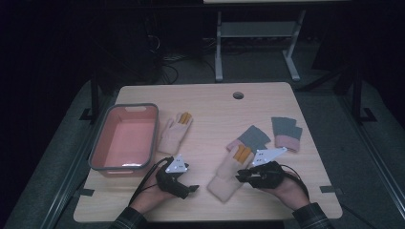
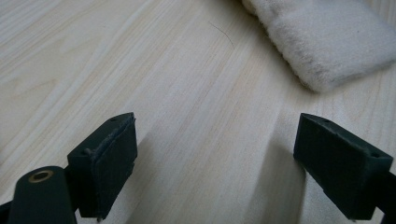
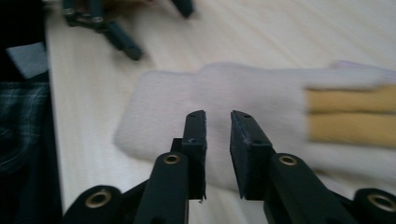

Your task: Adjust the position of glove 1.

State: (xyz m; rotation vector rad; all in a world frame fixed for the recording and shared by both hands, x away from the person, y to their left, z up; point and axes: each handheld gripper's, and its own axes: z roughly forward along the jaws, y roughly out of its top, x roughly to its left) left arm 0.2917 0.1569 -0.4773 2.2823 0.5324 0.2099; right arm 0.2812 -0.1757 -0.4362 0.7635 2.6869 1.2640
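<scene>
- The left gripper's (image 1: 191, 188) fingers (image 2: 109, 161) stand wide apart with nothing between them, only bare counter (image 2: 140, 70); this gripper rests low on the counter near its front edge, just right of the pink basket (image 1: 152, 136).
- The pink basket sits at the counter's left side, with grey rim and handles.
- A cream glove (image 1: 175, 132) with orange fingertips lies flat just right of the basket, apart from both grippers.
- A second cream glove (image 1: 228, 177) with orange fingertips lies near the front middle of the counter, between the two grippers; its cuff (image 2: 327, 42) shows ahead of the left gripper, well clear of those fingers.
- The right gripper's (image 1: 240, 175) fingers (image 3: 247, 144) are parted by a narrow gap and hover over the second cream glove's palm; nothing is clamped between them, though the glove lies right beneath and whether they touch it I cannot tell.
- A grey and pink glove (image 1: 250, 138) lies just beyond the second cream glove, touching its fingertips.
- Another grey and pink glove (image 1: 286, 133) lies farther right, apart from the rest.
</scene>
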